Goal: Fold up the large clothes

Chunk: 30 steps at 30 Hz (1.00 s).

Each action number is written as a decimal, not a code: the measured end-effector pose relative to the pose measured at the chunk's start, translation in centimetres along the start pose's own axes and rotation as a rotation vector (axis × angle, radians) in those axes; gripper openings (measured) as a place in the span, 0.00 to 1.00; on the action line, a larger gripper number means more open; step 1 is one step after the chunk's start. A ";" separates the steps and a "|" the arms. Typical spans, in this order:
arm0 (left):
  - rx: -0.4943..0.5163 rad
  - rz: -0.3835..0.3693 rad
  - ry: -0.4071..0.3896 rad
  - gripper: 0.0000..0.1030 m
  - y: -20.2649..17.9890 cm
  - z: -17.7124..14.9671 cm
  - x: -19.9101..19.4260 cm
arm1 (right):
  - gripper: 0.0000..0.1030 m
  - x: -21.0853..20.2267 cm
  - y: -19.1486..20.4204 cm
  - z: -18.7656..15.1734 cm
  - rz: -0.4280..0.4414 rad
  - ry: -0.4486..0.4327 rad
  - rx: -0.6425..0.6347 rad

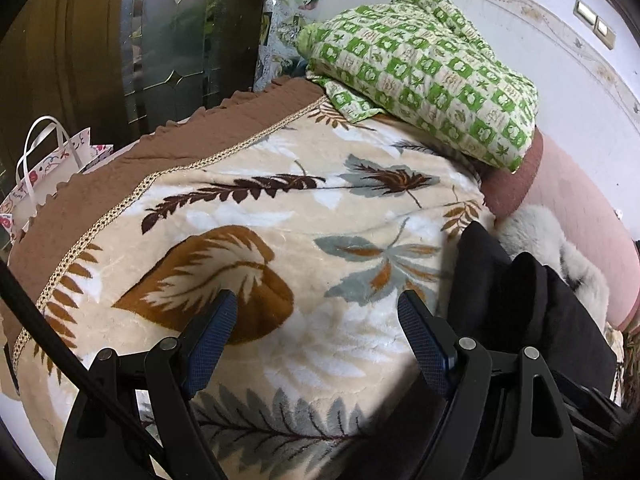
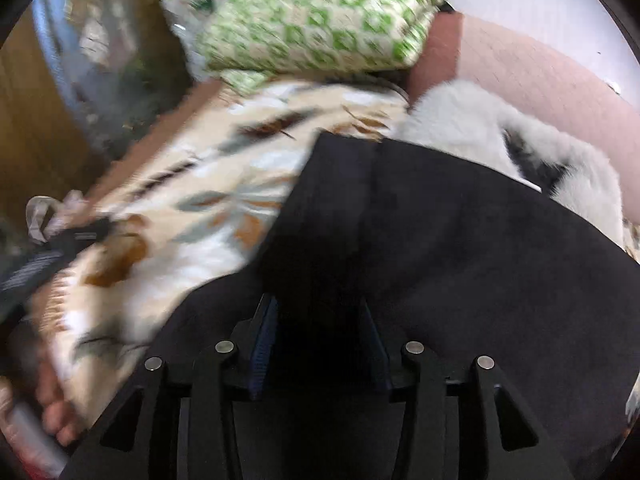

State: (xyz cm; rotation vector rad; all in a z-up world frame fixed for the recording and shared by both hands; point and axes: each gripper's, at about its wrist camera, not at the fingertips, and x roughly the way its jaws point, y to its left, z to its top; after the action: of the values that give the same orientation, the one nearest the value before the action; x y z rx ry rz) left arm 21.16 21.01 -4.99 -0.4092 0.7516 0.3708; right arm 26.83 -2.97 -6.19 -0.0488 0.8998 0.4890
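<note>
Our left gripper [image 1: 316, 316] hangs released over the leaf-print blanket [image 1: 256, 216], the black garment [image 1: 520, 300] at its 3 o'clock. Our right gripper [image 2: 316, 336] hovers parted over that garment, clamping nothing we can see

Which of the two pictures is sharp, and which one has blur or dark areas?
Left wrist view: sharp, though the fisheye lens bends the cream leaf-patterned blanket. Right wrist view: motion-smeared, especially the green checked pillow; the black garment is dark and shows hardly any detail.
</note>
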 end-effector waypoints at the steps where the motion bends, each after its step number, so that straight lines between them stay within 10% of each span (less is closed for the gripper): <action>1: -0.007 -0.004 0.006 0.79 0.0 0.0 0.2 | 0.46 -1.4 -0.3 -0.2 0.029 -0.025 0.015; 5: -0.011 -0.011 0.026 0.79 -0.1 -0.2 0.5 | 0.38 -4.2 -1.8 0.5 -0.041 -0.139 0.054; 7: -0.006 -0.017 0.035 0.79 -0.2 -0.3 0.6 | 0.11 -3.5 -2.7 1.4 -0.099 -0.138 0.072; 12: 0.000 -0.025 0.044 0.79 -0.5 -0.4 0.8 | 0.11 1.2 -4.5 4.1 -0.107 -0.110 0.175; 16: -0.002 -0.023 0.038 0.79 -0.4 -0.4 0.9 | 0.11 7.8 -3.5 4.4 0.096 0.060 0.208; 19: 0.007 -0.026 0.040 0.79 -0.6 -0.4 1.1 | 0.13 9.4 -1.7 3.9 0.041 0.055 0.145; 26: 0.026 -0.072 0.074 0.79 -1.2 -0.7 1.7 | 0.14 2.2 -2.7 2.9 0.020 -0.073 0.139; 30: 0.028 -0.118 0.114 0.79 -1.6 -1.0 2.2 | 0.30 -1.6 -6.6 0.2 -0.109 -0.119 0.156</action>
State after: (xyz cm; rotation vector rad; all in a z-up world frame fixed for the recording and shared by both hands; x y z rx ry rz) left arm 22.76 19.56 -6.87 -0.4495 0.8388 0.2273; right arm 28.97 -9.36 -5.91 0.0727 0.8111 0.3162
